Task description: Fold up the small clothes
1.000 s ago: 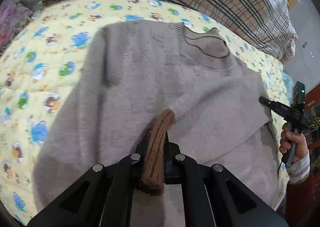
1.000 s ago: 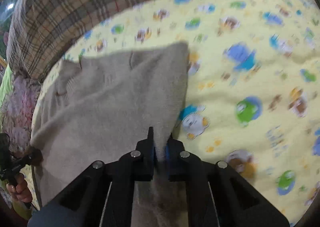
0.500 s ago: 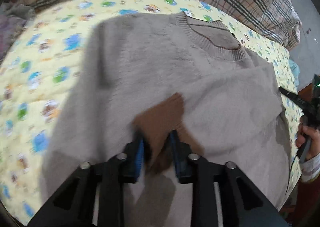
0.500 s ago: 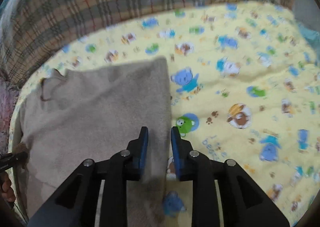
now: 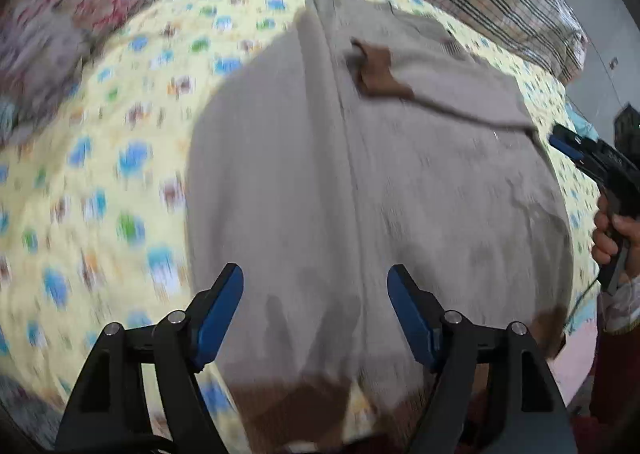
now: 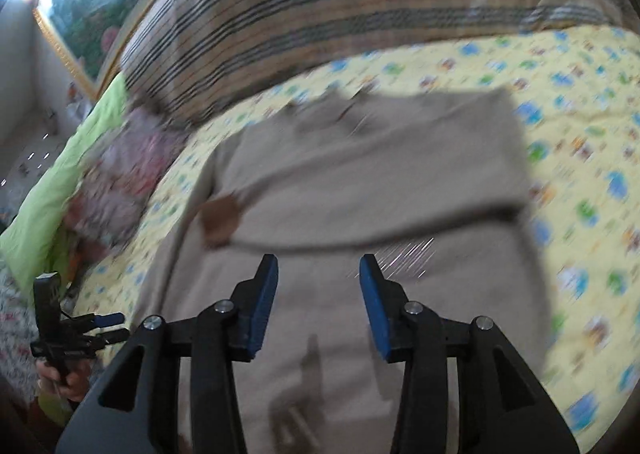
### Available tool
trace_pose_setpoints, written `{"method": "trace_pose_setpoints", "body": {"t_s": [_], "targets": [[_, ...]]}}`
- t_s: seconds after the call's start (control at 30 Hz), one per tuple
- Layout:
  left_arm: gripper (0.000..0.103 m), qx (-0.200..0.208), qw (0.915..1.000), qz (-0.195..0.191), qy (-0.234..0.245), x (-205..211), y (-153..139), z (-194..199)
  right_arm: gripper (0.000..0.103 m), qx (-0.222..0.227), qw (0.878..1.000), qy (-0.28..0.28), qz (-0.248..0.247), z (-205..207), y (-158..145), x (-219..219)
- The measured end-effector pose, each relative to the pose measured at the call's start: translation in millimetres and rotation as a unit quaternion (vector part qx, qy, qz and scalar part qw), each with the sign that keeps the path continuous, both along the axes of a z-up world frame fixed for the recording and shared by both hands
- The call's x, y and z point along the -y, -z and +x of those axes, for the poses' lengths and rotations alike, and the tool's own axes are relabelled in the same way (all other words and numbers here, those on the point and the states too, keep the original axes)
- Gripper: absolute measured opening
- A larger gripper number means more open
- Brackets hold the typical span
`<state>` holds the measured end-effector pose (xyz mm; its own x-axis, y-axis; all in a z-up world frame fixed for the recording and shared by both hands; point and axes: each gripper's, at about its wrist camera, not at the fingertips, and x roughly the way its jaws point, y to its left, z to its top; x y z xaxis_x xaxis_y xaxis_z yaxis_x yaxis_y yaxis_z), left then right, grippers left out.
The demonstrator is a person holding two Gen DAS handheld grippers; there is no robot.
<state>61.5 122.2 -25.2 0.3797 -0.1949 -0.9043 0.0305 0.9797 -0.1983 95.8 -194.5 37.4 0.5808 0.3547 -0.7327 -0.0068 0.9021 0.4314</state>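
On the bed, sweater as landmark: a beige knitted sweater lies flat on the yellow cartoon-print quilt, both sleeves now folded in across its body.
Left of the sweater: a floral pink-grey cloth sits on the quilt well apart from the sweater's left edge; it seems no obstacle to the next fold.
Left gripper: the left gripper hangs over the sweater's lower half with its jaws wide apart and nothing between them. They have just been opening; a second ago they pinched the brown cuff, and it is let go now.
Brown cuff: the brown cuff now rests on the sweater's chest, just below the collar, with its sleeve running from it to the sweater's right edge.
Right gripper: the right gripper also hovers above the sweater's lower part, jaws parted and empty, having just been opening. A second ago they pinched the sweater's right edge.
Meaning for the task: the sleeve folds look done; I judge the bottom-to-collar fold comes next.
Beyond the sweater: a plaid blanket lies bunched past the collar, close enough to crowd a fold made that way.
In the way: each gripper sits near the other over the hem, so they could bump.
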Motion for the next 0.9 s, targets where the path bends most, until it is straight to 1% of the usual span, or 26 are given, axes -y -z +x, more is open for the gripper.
{"method": "trace_pose_setpoints", "body": {"t_s": [0.03, 0.07, 0.1, 0.17, 0.2, 0.27, 0.3, 0.33, 0.37, 0.4, 0.43, 0.5, 0.57, 0.6, 0.67, 0.7, 0.77, 0.8, 0.9], "targets": [[0.080, -0.004, 1.0000, -0.001, 0.002, 3.8, 4.3, -10.5, 0.044, -0.004, 1.000, -0.006, 0.001, -3.1, 2.6, -5.9], [0.080, -0.007, 0.9999, 0.005, 0.005, 4.8, 8.4, -18.6, 0.044, -0.010, 1.000, -0.013, 0.003, -6.1, 6.5, -14.1], [0.080, -0.010, 0.9997, 0.021, 0.008, 8.9, 14.8, -25.2, 0.044, -0.015, 1.000, -0.019, 0.009, -9.5, 10.3, -21.6], [0.080, -0.026, 0.9983, 0.052, 0.004, 17.3, 28.3, -26.0, 0.044, -0.019, 0.999, -0.022, 0.019, -14.1, 14.6, -28.6], [0.080, -0.031, 0.9978, 0.059, 0.004, 19.9, 32.7, -26.0, 0.044, -0.022, 0.999, -0.022, 0.023, -17.2, 15.9, -32.3], [0.076, -0.030, 0.9973, 0.066, 0.006, 21.9, 38.1, -27.0, 0.044, -0.026, 0.999, -0.020, 0.024, -21.9, 17.0, -36.3], [0.064, -0.029, 0.9973, 0.066, 0.011, 22.1, 40.4, -27.4, 0.044, -0.028, 0.999, -0.020, 0.025, -26.5, 17.1, -38.8], [0.049, -0.029, 0.9979, 0.055, 0.015, 20.5, 41.5, -27.6, 0.044, -0.029, 0.999, -0.020, 0.026, -29.3, 17.1, -39.4], [0.039, -0.026, 0.9988, 0.040, 0.014, 16.7, 40.5, -28.0, 0.044, -0.029, 0.999, -0.019, 0.027, -32.7, 16.7, -39.4], [0.012, -0.026, 0.9991, 0.031, 0.012, 12.7, 39.9, -27.1, 0.044, -0.031, 0.999, -0.017, 0.028, -36.1, 17.1, -40.2], [0.008, -0.030, 0.9993, 0.020, 0.008, 7.0, 38.7, -25.8, 0.044, -0.031, 0.999, -0.016, 0.029, -38.5, 17.7, -40.2], [0.008, -0.029, 0.9991, -0.030, -0.009, -10.5, 35.6, -24.6, 0.044, -0.033, 0.999, -0.014, 0.031, -43.2, 19.5, -39.8], [0.007, -0.016, 0.9973, -0.070, -0.020, -24.2, 25.6, -23.8, 0.044, -0.033, 0.999, -0.014, 0.035, -46.0, 21.1, -39.7], [0.007, -0.005, 0.9949, -0.098, -0.022, -29.6, 15.6, -22.2, 0.044, -0.034, 0.999, -0.013, 0.037, -47.2, 22.1, -38.6], [0.007, 0.018, 0.9913, -0.129, -0.014, -28.3, -6.0, -17.3, 0.044, -0.035, 0.999, -0.009, 0.040, -49.5, 23.6, -35.9], [0.007, 0.033, 0.9889, -0.145, -0.004, -22.3, -20.5, -10.7, 0.044, -0.035, 0.998, -0.007, 0.042, -50.0, 24.1, -33.9], [0.007, 0.061, 0.9850, -0.160, 0.021, -1.5, -47.4, 5.3, 0.044, -0.032, 0.998, 0.001, 0.045, -50.4, 23.7, -29.0], [0.007, 0.068, 0.9834, -0.165, 0.031, 7.7, -58.0, 9.9, 0.044, -0.029, 0.998, 0.006, 0.047, -50.7, 23.2, -26.1], [0.007, 0.100, 0.9749, -0.185, 0.074, 54.5, -85.8, 50.4, 0.044, -0.022, 0.998, 0.023, 0.053, -51.5, 20.4, -13.8]]}}
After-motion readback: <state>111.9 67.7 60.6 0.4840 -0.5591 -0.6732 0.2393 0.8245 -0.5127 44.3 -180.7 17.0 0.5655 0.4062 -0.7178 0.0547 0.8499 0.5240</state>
